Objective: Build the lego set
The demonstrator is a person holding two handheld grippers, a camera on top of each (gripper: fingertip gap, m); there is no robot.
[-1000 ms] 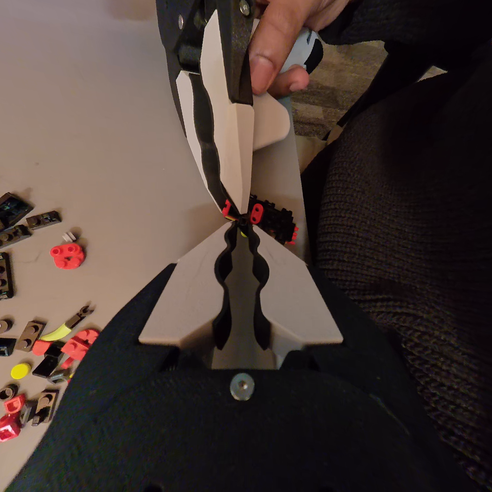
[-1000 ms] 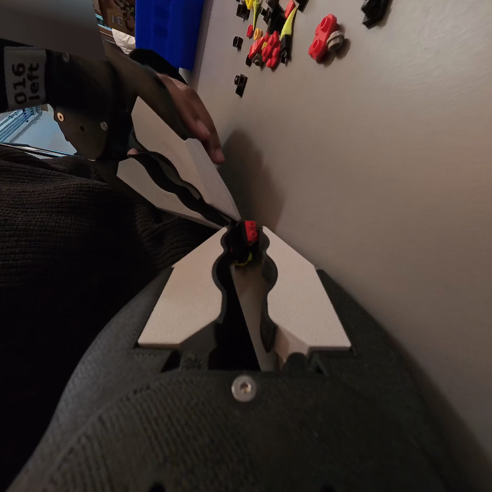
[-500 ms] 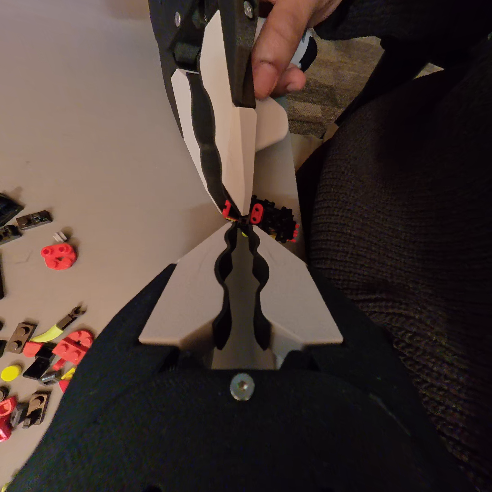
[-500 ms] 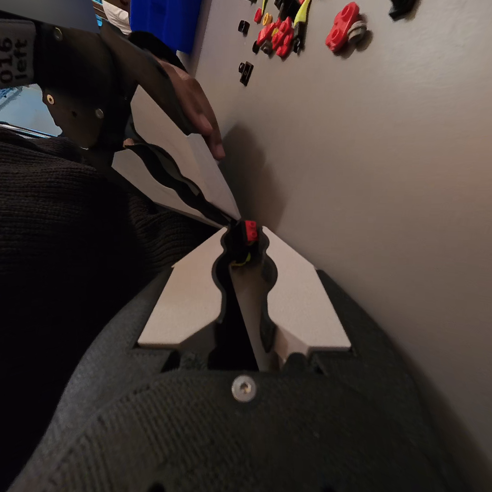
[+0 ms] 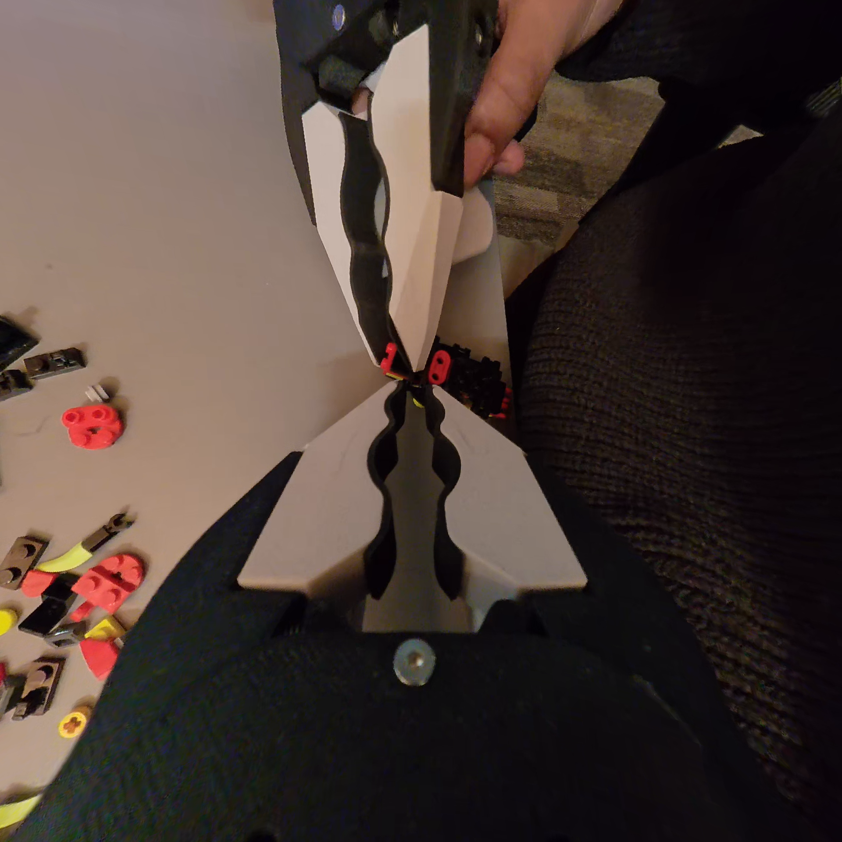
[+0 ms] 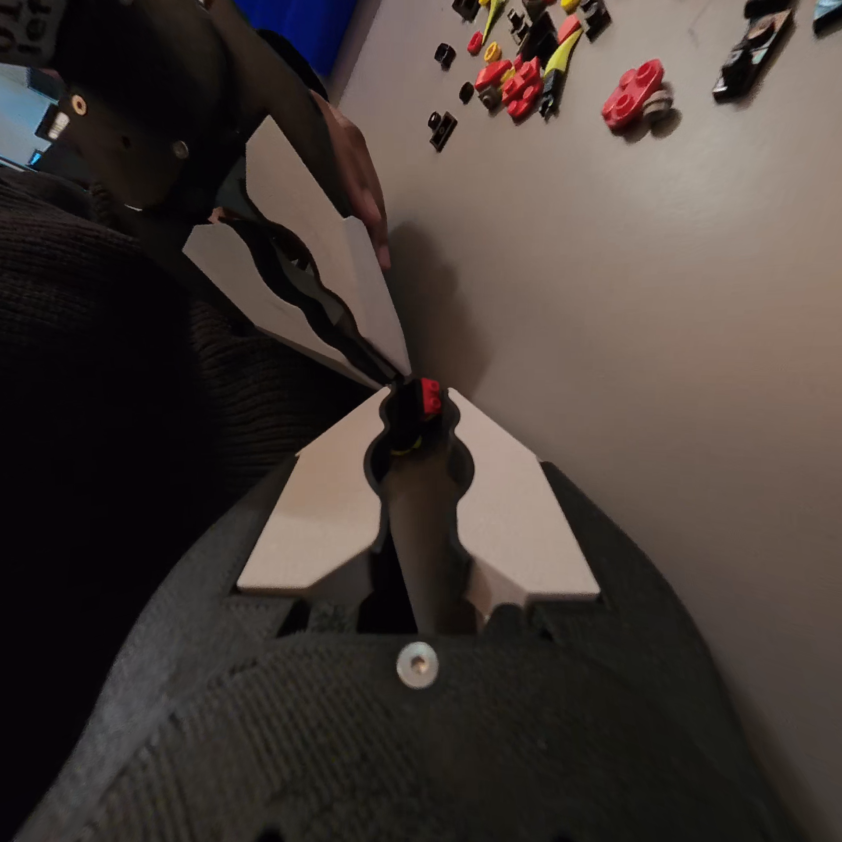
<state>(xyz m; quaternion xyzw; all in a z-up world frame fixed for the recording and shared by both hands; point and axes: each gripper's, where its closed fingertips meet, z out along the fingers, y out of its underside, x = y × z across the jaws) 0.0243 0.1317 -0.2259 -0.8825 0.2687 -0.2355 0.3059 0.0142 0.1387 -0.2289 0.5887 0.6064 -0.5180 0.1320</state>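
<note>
My right gripper [image 6: 419,396] is shut on a small black brick assembly [image 6: 410,410] with a red piece [image 6: 430,396] on its side, held just above the grey table [image 6: 638,319]. In the left wrist view the assembly [image 5: 469,378] sticks out to the right of the right gripper [image 5: 401,364], which comes down from above. My left gripper [image 5: 412,389] meets it tip to tip, and its pads are nearly closed on a thin black and yellow part [image 5: 417,401] at the assembly's end. The left gripper [image 6: 394,376] comes in from the upper left in the right wrist view.
Loose red, black and yellow bricks lie on the table [image 5: 182,228] at the left, among them a red rounded plate [image 5: 93,426] and a pile [image 5: 91,587]. They show in the right wrist view [image 6: 519,82] at the top. A person's dark knit sweater [image 5: 683,410] fills the right side. Both grippers' tips are close together, under 4 cm apart.
Both grippers stay joined at the assembly, with the grasps unchanged. The pair has shifted a little over the table, so the loose bricks sit in slightly different places in both views.
</note>
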